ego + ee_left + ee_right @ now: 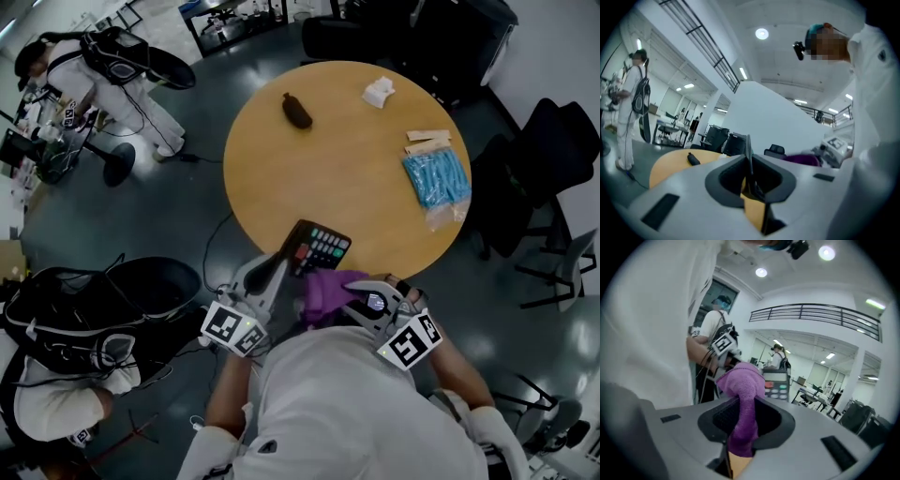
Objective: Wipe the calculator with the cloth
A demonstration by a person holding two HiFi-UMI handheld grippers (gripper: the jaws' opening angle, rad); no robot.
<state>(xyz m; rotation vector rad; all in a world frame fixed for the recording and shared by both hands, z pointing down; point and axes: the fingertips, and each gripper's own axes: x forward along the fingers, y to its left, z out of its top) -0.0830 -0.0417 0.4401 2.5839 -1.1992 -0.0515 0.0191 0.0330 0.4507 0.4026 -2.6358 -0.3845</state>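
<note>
calculator pinched by its edge in the left claw, cloth pinched in the right

the calculator (317,248) is held at the near edge of the desk (356,159), partly overhanging it, with the left claw (284,265) closed on its thin side edge; whether it rests on the desk cannot be told. it is judged light, stiff and smooth-cased, so a twist or slip under pressure is likely unless it is taken on the bare rim, clear of keys and screen. the purple cloth (743,394) is clamped by a fold in the right claw (740,427) and bunches past the jaws at the desk's near edge, just beside the calculator. it is judged soft, light and limp, best gripped well inside a fold so that a padded wad is left for rubbing.
</note>
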